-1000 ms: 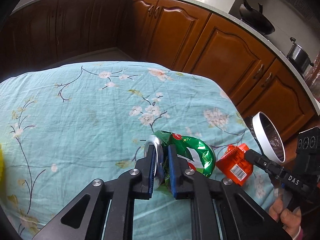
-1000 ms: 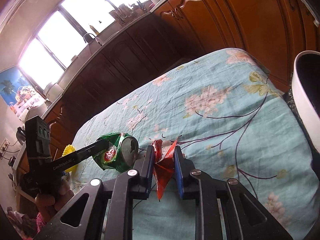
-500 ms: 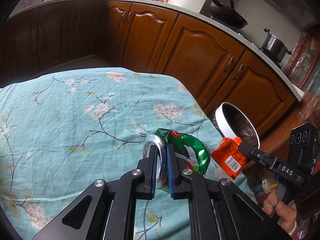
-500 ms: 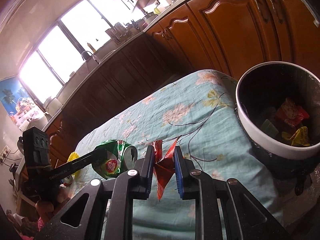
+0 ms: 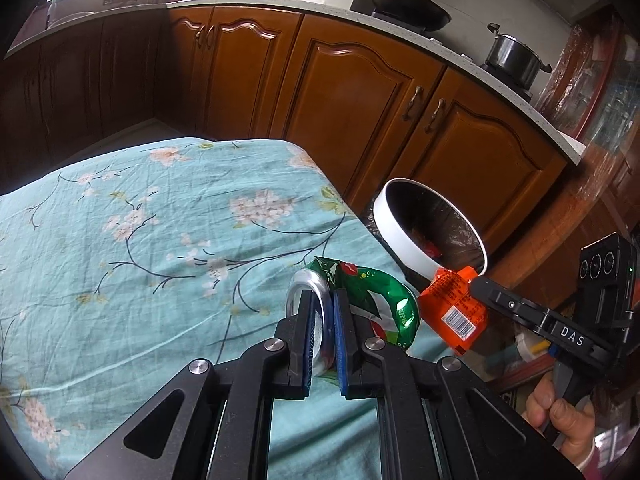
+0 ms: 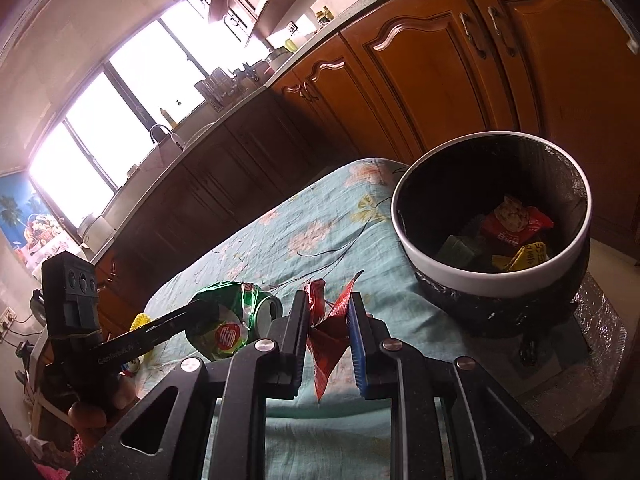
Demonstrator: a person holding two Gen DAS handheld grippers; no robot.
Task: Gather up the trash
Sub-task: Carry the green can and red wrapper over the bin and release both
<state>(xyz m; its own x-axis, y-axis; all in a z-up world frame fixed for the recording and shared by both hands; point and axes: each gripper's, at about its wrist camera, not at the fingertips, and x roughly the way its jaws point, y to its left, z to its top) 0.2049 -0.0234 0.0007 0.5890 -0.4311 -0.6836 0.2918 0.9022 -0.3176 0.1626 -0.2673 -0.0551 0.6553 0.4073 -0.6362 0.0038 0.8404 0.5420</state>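
My left gripper [image 5: 323,300] is shut on a crushed green can [image 5: 360,300] and holds it above the right end of the teal flowered tablecloth [image 5: 160,240]. My right gripper [image 6: 329,306] is shut on a crumpled orange-red wrapper [image 6: 326,340], which also shows in the left wrist view [image 5: 456,308]. Both are held near a trash bin with a white rim [image 6: 472,272] and black liner, just past the table's end. The bin [image 5: 404,236] holds several wrappers. The can shows in the right wrist view [image 6: 228,320], to the left of the wrapper.
Brown wooden cabinets [image 5: 360,92] run behind the table under a pale counter with a wok [image 5: 408,4] and a steel pot [image 5: 514,56]. A yellow object [image 6: 140,322] lies at the table's far end. The bin stands on a foil-covered surface [image 6: 580,360].
Both grippers have carried their loads toward the table's end and the bin, which now looks closer and larger in both views. Both grips are unchanged.
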